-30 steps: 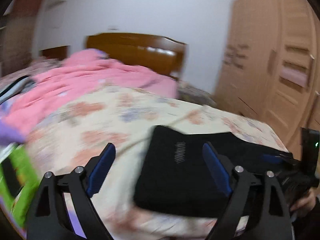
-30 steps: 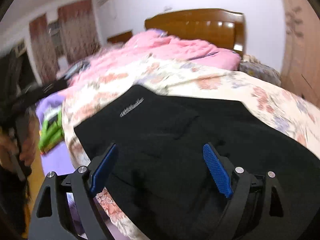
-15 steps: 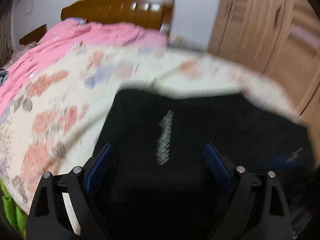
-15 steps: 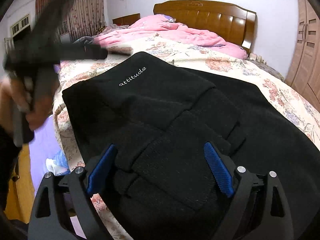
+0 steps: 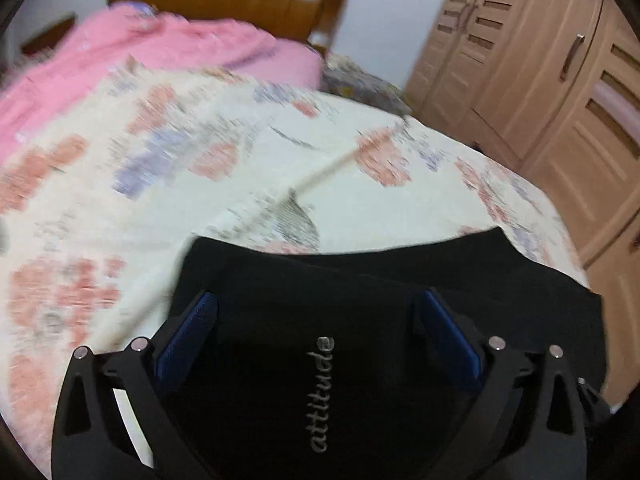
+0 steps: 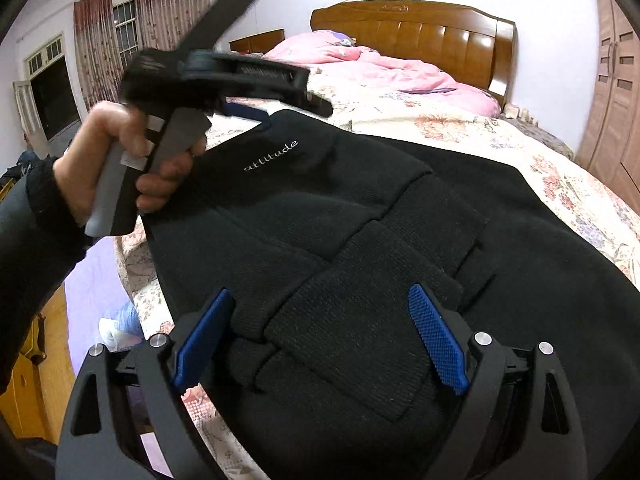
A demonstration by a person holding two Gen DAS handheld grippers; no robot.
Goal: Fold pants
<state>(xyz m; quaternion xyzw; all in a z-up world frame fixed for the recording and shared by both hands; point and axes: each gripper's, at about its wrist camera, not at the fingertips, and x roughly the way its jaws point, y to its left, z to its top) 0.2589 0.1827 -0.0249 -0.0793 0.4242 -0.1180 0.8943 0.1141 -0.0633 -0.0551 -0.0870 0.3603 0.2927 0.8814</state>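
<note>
word on pants: "attitude", pale cursive script, all lowercase
carrier: black pants (image 6: 400, 240) lying on the floral bedspread (image 6: 440, 124)
right wrist view: word (image 6: 271, 156) near the pants' edge at about 10 o'clock, reads left to right, slanting up
left wrist view: same word (image 5: 322, 394) at about 6 o'clock, turned on its side, reads bottom to top, sharp enough to read
left gripper body: pale mark (image 6: 150, 65) on the black housing, motion-blurred, unreadable
other text: none legible on walls, wardrobe, bedding
</note>
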